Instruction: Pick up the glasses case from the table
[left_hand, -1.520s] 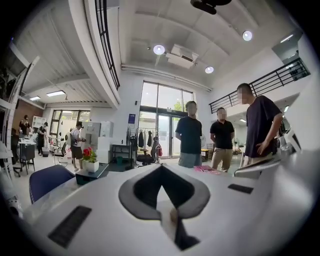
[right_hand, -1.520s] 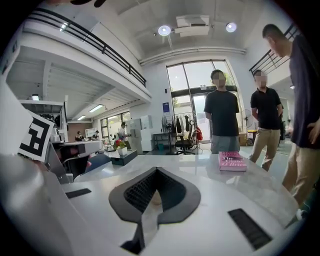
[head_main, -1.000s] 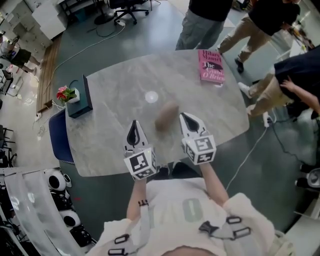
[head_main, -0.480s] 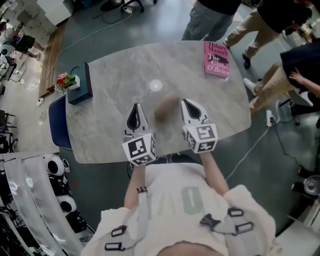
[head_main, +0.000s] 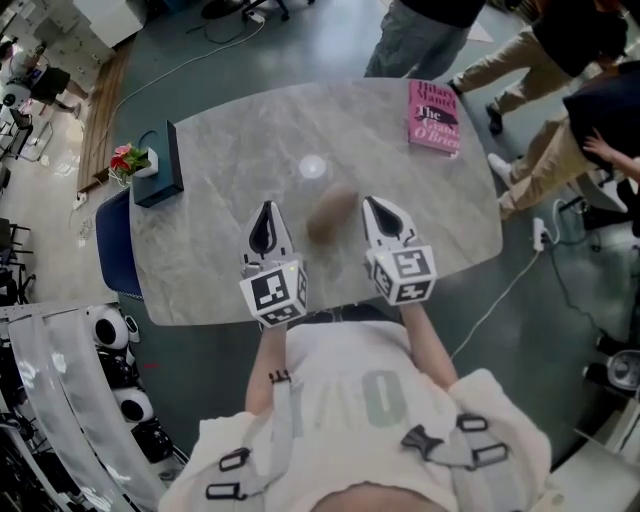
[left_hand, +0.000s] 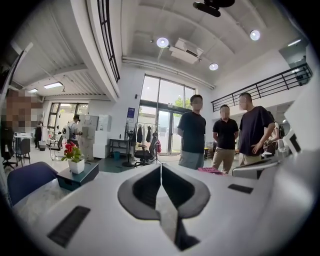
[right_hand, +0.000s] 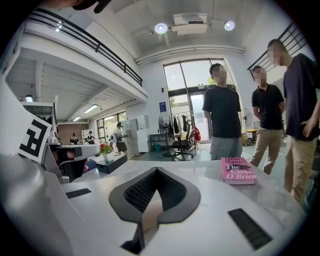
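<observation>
Between both tongs (head_main: 265, 213) (head_main: 379, 210), glasses case (head_main: 333, 212)

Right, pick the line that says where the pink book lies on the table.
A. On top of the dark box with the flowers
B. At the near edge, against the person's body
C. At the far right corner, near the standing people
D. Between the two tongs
C: in the head view the pink book lies at the far right corner of the table, across from the dark box at the left edge.
</observation>
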